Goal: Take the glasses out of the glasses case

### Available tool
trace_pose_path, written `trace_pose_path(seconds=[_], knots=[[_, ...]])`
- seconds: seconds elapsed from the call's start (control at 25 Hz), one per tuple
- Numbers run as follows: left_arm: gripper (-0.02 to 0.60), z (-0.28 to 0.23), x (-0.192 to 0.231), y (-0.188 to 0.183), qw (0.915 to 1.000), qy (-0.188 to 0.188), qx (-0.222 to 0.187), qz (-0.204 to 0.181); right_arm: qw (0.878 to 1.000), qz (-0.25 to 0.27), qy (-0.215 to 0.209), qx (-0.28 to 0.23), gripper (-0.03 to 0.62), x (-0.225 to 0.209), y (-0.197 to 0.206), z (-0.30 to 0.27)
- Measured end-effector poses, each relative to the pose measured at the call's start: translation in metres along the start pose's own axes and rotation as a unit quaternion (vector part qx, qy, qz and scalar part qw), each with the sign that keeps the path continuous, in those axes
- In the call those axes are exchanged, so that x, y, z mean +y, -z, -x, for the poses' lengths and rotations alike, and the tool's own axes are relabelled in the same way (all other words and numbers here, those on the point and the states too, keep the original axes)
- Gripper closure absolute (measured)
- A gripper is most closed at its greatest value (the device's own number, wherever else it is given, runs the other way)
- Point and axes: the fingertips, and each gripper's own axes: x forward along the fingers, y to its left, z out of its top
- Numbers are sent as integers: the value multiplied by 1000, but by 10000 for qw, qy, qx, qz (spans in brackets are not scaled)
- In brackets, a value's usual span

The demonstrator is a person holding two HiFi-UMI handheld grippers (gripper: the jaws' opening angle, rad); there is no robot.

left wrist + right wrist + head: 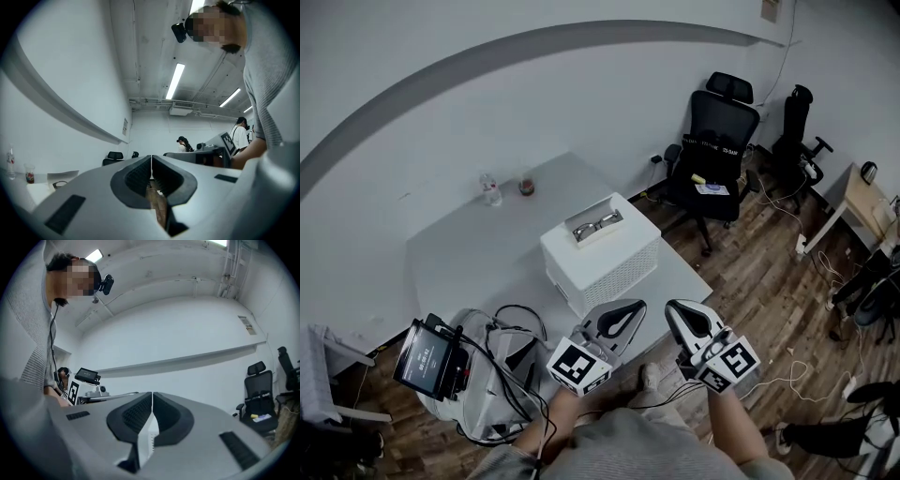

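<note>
An open glasses case (598,227) with dark-framed glasses in it lies on top of a white perforated box (609,267) on the grey table (469,253). Both grippers are held low in front of the box, near the table's front edge and apart from the case. My left gripper (636,308) is shut with nothing between its jaws, as the left gripper view (151,161) shows. My right gripper (674,308) is also shut and empty, its pads meeting in the right gripper view (152,401). Both point roughly level toward the box.
A small water bottle (490,190) and a cup (526,185) stand at the table's far side. A black office chair (717,141) is to the right of the table. A device with a screen (427,356) and cables sit at the lower left. Wooden floor lies below.
</note>
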Motion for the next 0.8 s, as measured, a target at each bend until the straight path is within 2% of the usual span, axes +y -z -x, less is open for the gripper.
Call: trace_pose_path(seconds=[0.32,0.56,0.8], knots=[[565,-29,52,1,9979,-640,-26,-37,9971,-282,-702,33,580,-47,5,-52],[565,-53,90,6,9924,-1232,21,-45,9909,-614,-1193,34,580,-85,9,-88],[565,-62,118,6,9849,-1730,66,-102,9792,-957,-1788,85,580,-89,18,-120]])
